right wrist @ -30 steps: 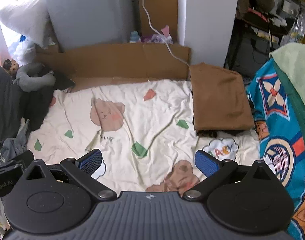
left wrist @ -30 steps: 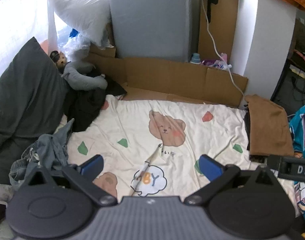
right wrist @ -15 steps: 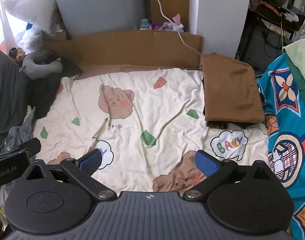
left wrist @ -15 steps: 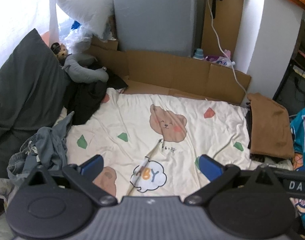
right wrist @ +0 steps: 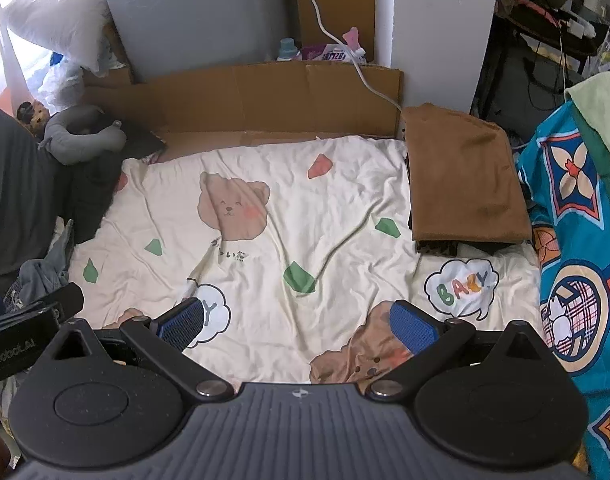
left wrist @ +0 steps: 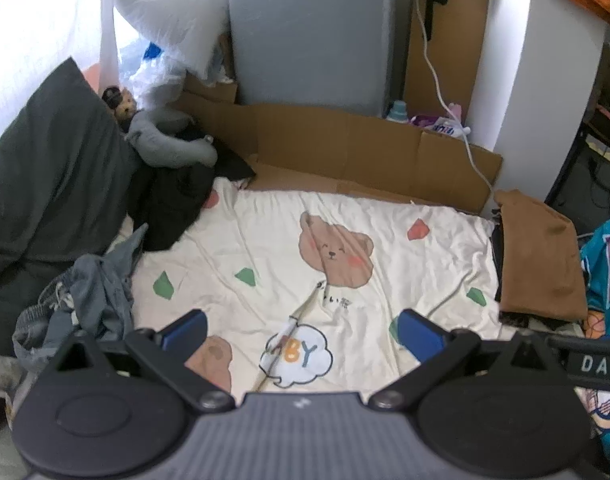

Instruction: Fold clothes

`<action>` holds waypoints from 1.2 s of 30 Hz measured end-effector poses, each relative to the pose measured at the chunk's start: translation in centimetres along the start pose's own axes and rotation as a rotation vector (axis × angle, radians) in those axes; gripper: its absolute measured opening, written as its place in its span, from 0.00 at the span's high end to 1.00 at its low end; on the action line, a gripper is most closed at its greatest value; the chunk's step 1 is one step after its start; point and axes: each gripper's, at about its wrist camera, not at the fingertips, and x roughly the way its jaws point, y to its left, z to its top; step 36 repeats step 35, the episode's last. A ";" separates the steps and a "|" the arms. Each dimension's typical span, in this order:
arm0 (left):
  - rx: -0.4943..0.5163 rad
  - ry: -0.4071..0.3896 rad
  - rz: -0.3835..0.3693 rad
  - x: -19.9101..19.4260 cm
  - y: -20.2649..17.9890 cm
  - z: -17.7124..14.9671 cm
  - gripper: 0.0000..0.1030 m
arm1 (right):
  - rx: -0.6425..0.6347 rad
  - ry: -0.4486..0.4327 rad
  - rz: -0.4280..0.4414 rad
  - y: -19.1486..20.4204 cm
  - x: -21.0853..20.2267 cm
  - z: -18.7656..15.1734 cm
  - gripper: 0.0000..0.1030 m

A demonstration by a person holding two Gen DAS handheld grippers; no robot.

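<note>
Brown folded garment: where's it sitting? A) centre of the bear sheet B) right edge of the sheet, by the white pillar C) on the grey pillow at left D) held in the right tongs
B: the brown folded garment lies at the bear sheet's right edge, below the white pillar.

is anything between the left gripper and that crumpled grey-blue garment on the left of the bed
Nothing visible. The left gripper is open and empty over the bear sheet; the grey-blue garment lies just off its left finger, uncovered, with only bare sheet between. The black clothing sits behind it.

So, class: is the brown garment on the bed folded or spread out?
Folded: the brown garment lies as a neat rectangle with straight edges atop a darker piece.
</note>
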 end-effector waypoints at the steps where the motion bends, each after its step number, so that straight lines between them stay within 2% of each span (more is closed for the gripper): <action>1: 0.004 -0.007 0.010 -0.1 -0.1 0.0 0.01 | 0.003 0.001 0.000 -0.1 0.0 0.0 0.01; 24: -0.004 0.010 -0.023 0.3 0.1 0.0 0.01 | -0.008 -0.005 -0.007 -0.2 0.2 -0.1 0.01; 36: -0.006 0.021 -0.034 0.5 0.1 -0.1 0.01 | -0.007 -0.004 -0.012 -1.7 0.0 0.1 0.01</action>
